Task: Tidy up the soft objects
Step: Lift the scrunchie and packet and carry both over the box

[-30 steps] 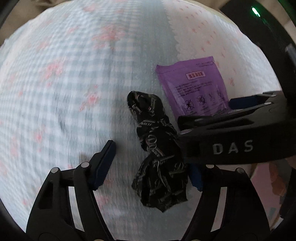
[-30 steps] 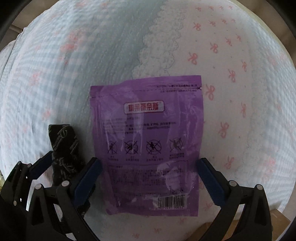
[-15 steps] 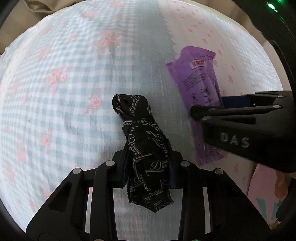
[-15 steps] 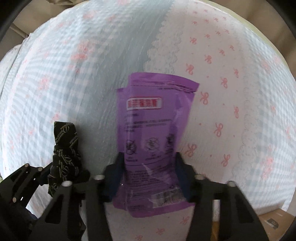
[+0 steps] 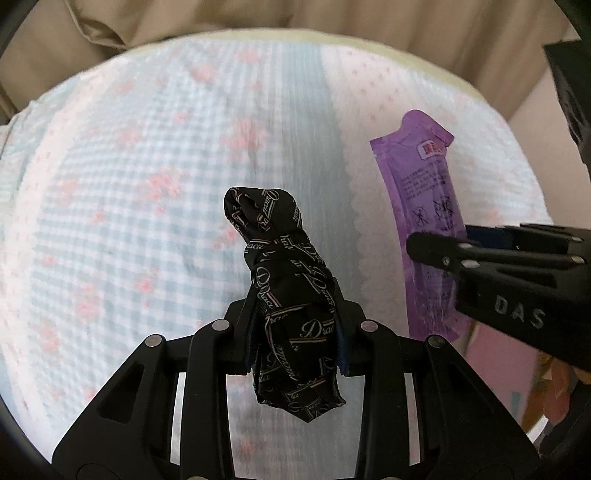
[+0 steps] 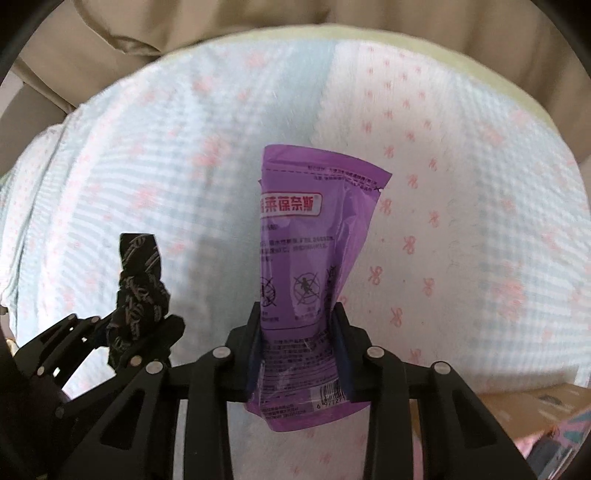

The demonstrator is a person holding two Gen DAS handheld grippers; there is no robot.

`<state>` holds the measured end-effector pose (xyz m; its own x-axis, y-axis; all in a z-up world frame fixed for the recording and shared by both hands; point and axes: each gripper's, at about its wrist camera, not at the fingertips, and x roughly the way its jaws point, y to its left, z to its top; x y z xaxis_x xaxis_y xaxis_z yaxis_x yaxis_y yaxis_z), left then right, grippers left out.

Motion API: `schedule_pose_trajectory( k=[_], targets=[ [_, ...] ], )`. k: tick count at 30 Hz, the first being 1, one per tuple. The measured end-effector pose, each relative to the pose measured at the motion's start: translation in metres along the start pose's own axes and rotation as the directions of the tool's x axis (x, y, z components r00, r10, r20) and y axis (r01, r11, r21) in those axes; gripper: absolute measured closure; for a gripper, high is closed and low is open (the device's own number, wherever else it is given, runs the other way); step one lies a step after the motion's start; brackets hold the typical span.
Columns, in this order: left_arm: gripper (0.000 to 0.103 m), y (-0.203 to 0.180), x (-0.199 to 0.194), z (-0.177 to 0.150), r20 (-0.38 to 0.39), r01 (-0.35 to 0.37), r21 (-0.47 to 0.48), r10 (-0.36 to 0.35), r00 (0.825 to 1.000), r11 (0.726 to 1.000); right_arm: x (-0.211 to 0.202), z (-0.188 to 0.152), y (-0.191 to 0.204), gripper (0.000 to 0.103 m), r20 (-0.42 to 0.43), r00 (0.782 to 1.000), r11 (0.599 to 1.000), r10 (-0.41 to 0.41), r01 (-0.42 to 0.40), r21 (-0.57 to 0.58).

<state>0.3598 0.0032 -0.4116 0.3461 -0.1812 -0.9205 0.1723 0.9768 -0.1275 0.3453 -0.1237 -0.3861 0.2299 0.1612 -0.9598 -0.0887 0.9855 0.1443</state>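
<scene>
My left gripper (image 5: pixel 295 332) is shut on a rolled black cloth with pale lettering (image 5: pixel 284 280) and holds it lifted above the bed. My right gripper (image 6: pixel 299 350) is shut on a purple plastic pouch (image 6: pixel 314 236), also lifted, its sides squeezed inward. In the left wrist view the pouch (image 5: pixel 424 206) and the right gripper (image 5: pixel 461 254) are at the right. In the right wrist view the black cloth (image 6: pixel 138 280) and the left gripper (image 6: pixel 122 343) are at the lower left.
Below both is a bed with a blue checked and pink-bow cover (image 5: pixel 129 221). Beige curtains (image 6: pixel 221 22) hang behind the bed. A cardboard box (image 6: pixel 535 406) lies at the lower right, beside the bed edge.
Both grippers have shut, the left on the black cloth, the right on the purple pouch, and both have lifted their objects off the bed and drawn back.
</scene>
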Motion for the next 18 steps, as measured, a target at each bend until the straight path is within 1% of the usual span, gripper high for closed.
schedule_pose_trajectory(
  k=[2, 4, 8, 13, 14, 16, 18],
  targets=[
    [0.075, 0.0, -0.015, 0.002, 0.019, 0.001, -0.001, -0.001, 1.0, 1.0, -0.026, -0.004, 0.002, 0.072, 0.034, 0.999, 1.0, 0.004, -0.004, -0.001],
    [0.075, 0.001, -0.04, 0.002, 0.049, 0.003, -0.004, -0.002, 0.999, 1.0, -0.048, 0.0, 0.006, 0.072, 0.064, 0.998, 1.0, 0.0, 0.0, -0.003],
    [0.075, 0.006, -0.095, 0.0, 0.108, 0.011, -0.029, -0.008, 0.994, 1.0, -0.097, -0.011, 0.019, 0.072, 0.124, 0.992, 1.0, 0.009, -0.009, 0.0],
    [0.075, 0.013, -0.166, -0.008, 0.17, 0.007, -0.049, 0.002, 0.985, 0.999, -0.155, -0.034, 0.04, 0.072, 0.199, 0.98, 1.0, 0.003, -0.002, -0.006],
    [0.075, 0.013, -0.181, -0.012, 0.181, 0.003, -0.052, 0.006, 0.984, 0.999, -0.17, -0.042, 0.042, 0.072, 0.213, 0.977, 1.0, -0.001, 0.003, -0.011],
    [0.075, 0.011, -0.202, -0.017, 0.191, -0.001, -0.055, 0.011, 0.982, 0.998, -0.194, -0.06, 0.05, 0.072, 0.235, 0.972, 1.0, 0.001, 0.002, -0.012],
    [0.075, 0.011, -0.228, -0.029, 0.199, -0.01, -0.052, 0.02, 0.98, 0.999, -0.217, -0.078, 0.054, 0.072, 0.247, 0.969, 1.0, 0.017, -0.017, -0.003]
  ],
)
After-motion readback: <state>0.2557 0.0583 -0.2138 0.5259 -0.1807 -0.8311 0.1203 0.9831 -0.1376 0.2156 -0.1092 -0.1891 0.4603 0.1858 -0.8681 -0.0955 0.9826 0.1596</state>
